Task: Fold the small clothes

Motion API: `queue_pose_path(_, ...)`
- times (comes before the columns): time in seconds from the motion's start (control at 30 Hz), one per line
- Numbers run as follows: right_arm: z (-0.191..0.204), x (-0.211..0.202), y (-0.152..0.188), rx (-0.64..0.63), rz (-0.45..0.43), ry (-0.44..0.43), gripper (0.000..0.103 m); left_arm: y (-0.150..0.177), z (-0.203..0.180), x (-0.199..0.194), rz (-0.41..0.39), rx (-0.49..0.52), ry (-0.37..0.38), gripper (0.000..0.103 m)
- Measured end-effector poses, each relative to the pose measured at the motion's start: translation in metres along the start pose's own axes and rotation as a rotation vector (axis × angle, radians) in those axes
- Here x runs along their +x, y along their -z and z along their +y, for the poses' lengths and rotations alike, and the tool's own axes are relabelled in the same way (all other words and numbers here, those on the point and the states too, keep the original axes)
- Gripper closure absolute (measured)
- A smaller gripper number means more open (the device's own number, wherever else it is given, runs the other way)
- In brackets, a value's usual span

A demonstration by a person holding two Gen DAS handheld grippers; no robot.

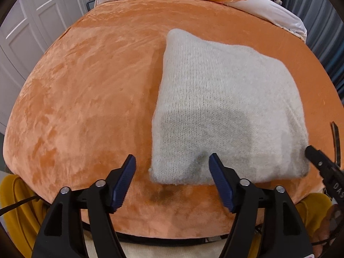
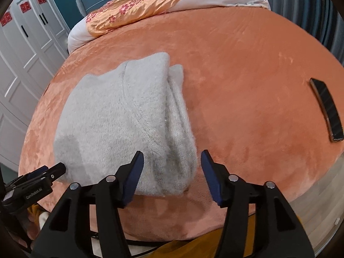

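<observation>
A pale grey fuzzy knit sweater (image 1: 225, 107) lies folded into a thick rectangle on the orange plush bed cover (image 1: 86, 96). My left gripper (image 1: 172, 157) stands open over its near left corner, one pad above the cover and the other above the knit, neither pressing. In the right wrist view the sweater (image 2: 111, 111) shows stacked folds along its right side. My right gripper (image 2: 172, 153) is open astride the near right corner, its pads clear of the wool. Each gripper shows in the other's view: the right gripper (image 1: 318, 161) and the left gripper (image 2: 43, 172).
A dark phone (image 2: 326, 111) lies on the cover to the right of the sweater. An orange floral satin quilt (image 2: 133, 8) and white bedding sit at the far end. White wardrobe doors (image 1: 32, 32) stand to the left. The bed's near edge is just below the grippers.
</observation>
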State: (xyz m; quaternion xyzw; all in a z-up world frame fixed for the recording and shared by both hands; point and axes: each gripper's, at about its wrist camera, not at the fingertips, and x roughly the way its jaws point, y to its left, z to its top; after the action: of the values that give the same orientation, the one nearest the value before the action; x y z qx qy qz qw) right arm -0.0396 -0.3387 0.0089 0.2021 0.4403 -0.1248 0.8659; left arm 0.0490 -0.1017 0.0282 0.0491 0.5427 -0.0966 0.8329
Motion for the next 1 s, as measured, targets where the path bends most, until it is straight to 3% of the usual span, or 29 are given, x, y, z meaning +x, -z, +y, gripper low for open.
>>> queue_pose_path(0.17,0.0,0.01,0.0,-0.007,0.019,-0.01,0.04,-0.005,0.001,-0.003,-0.012,-0.014,0.031,0.025)
queue_pose_path(0.3,-0.004,0.025,-0.003,0.02,0.057,-0.047,0.039,-0.019,0.009,0.0,-0.028,-0.054,0.097,0.021)
queue_pose_path(0.5,-0.01,0.043,-0.009,0.055,0.095,-0.108,0.033,-0.037,0.009,0.022,0.015,-0.084,0.19,0.019)
queue_pose_path(0.8,-0.018,0.064,-0.018,0.096,0.139,-0.179,0.028,-0.038,-0.015,0.044,0.017,-0.048,0.161,0.01)
queue_pose_path(1.0,-0.016,0.072,-0.022,0.088,0.141,-0.195,0.023,-0.043,-0.011,0.058,0.032,-0.068,0.185,0.005)
